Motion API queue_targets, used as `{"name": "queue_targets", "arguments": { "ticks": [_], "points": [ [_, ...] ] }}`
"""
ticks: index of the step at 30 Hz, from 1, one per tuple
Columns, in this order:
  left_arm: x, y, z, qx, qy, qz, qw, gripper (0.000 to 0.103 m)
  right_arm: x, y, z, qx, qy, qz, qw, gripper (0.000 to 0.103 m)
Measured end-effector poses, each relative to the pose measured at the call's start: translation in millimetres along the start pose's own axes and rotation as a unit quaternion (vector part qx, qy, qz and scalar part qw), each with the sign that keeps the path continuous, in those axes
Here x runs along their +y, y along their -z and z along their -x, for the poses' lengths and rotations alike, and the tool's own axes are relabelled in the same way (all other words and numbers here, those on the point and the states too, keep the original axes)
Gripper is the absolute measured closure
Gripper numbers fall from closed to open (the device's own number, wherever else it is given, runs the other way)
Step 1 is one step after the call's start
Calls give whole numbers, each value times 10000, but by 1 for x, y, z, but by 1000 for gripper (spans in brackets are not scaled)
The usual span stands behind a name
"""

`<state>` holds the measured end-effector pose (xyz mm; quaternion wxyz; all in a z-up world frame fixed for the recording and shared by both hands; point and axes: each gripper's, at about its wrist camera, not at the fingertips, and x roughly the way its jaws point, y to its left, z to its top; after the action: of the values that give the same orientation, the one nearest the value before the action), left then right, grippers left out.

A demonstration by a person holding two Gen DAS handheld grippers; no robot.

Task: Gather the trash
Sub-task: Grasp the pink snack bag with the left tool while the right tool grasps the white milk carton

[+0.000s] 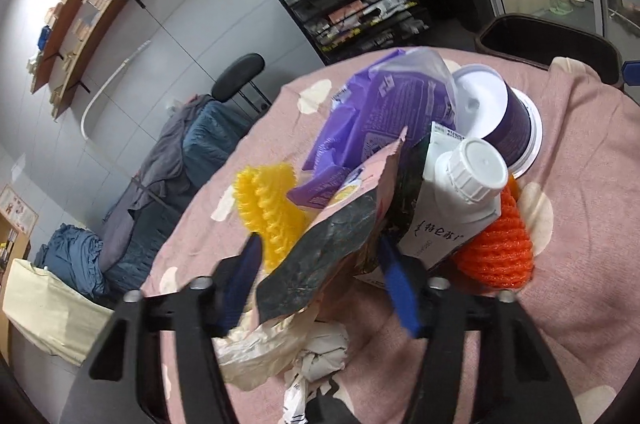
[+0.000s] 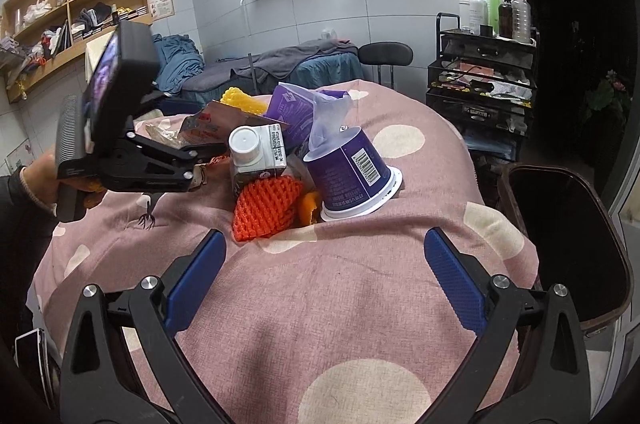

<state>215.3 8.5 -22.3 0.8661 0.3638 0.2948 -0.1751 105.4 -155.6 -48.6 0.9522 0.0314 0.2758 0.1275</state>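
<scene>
A pile of trash lies on the pink dotted tablecloth (image 2: pixel 360 296): a torn foil snack bag (image 1: pixel 328 236), a white-capped carton (image 2: pixel 256 156), an orange foam net (image 2: pixel 266 206), a yellow foam net (image 1: pixel 268 208), a purple wrapper (image 1: pixel 384 112) and an upturned purple cup (image 2: pixel 350 172). My left gripper (image 1: pixel 320 276) has its blue fingers around the snack bag with a gap between them; it also shows in the right wrist view (image 2: pixel 200 164). My right gripper (image 2: pixel 320 280) is open and empty over bare cloth, in front of the pile.
A dark trash bin (image 2: pixel 560 244) stands at the table's right edge. Crumpled paper (image 1: pixel 288 348) lies under my left gripper. A black cart with bottles (image 2: pixel 488 64), a stool (image 2: pixel 384 54), a covered bed and wall shelves stand behind.
</scene>
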Motion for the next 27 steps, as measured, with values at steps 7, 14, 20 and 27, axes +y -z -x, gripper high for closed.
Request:
{"name": "queue_targets", "arguments": {
  "ticks": [7, 14, 20, 27],
  "points": [
    [-4, 3, 8, -89, 120, 304, 9994, 99, -7, -11, -20, 320, -513, -287, 9978, 5],
    [3, 0, 40, -665, 122, 1122, 9914, 101, 1, -37, -46, 379, -1111, -342, 9925, 5],
    [8, 7, 64, -1068, 119, 1865, 9766, 101, 18, -59, -77, 625, -1492, -126, 9867, 5],
    [7, 27, 81, -1284, 117, 2616, 9565, 101, 26, -76, -111, 937, -1557, -53, 9833, 11]
  ]
}}
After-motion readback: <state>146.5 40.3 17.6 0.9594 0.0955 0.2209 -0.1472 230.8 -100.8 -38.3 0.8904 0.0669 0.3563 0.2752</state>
